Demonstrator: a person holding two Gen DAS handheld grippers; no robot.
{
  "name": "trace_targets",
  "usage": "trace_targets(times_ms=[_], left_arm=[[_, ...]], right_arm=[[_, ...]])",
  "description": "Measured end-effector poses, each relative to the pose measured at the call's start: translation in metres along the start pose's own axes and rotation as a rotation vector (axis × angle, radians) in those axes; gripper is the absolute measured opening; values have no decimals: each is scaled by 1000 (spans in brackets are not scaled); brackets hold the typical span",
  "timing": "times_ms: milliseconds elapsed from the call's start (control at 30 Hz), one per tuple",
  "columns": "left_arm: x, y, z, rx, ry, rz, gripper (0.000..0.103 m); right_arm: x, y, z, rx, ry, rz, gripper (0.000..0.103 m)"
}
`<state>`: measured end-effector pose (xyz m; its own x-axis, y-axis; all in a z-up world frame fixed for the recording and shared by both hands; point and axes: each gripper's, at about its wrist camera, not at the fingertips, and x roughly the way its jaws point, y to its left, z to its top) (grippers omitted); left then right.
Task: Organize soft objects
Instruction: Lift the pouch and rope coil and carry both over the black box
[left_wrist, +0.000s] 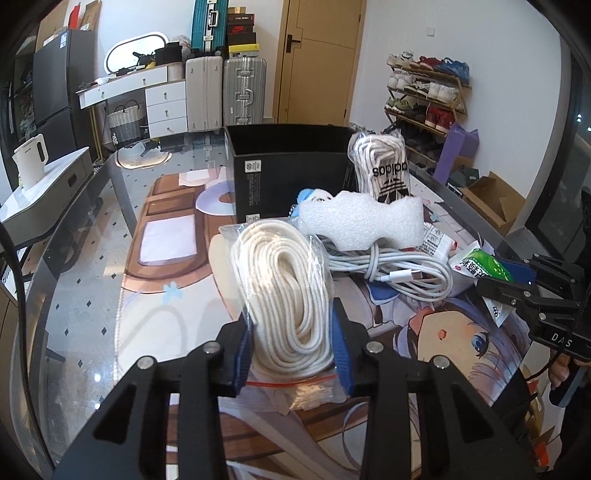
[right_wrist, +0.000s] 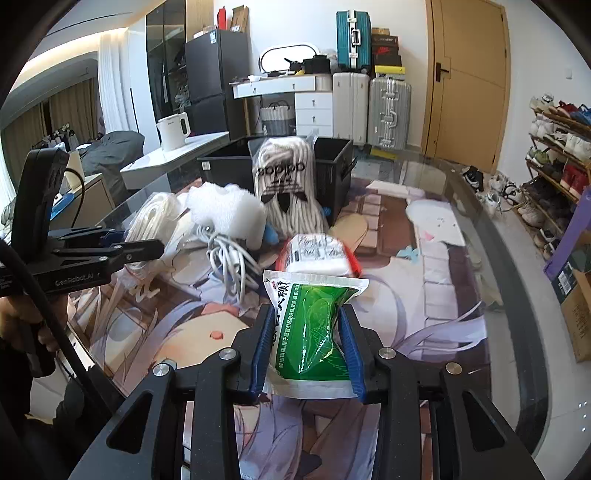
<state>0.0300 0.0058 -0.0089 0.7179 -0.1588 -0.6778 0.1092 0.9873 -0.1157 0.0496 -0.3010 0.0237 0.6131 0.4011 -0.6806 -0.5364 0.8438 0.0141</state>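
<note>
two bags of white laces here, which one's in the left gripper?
The plain zip bag of white laces, red seal strip at its near end, pinched by the left gripper. The adidas-printed bag leans untouched against the black box.

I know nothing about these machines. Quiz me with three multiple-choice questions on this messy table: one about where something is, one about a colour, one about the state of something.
1. Where does the clear bag of white laces printed "adidas" stand?
A. Leaning on the black open box
B. On the shoe rack
C. On the floor

2. What colour is the middle of the plastic pouch in the right claw?
A. Red
B. Green
C. Blue

3. What is the left claw doing?
A. Standing open over bare table
B. Squeezing a zip bag of coiled white cord
C. Holding the white cable

Answers: 1 A, the bag rests upright against the box's side; 2 B, green shows between the blue pads; 3 B, both pads press the bag's sides.
</note>
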Motion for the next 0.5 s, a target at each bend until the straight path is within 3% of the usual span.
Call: trace_targets(times_ms=[500], left_arm=[[-27, 8, 10, -12, -76, 2, 36]], right_arm=[[-27, 0, 21, -1, -96, -10, 36]])
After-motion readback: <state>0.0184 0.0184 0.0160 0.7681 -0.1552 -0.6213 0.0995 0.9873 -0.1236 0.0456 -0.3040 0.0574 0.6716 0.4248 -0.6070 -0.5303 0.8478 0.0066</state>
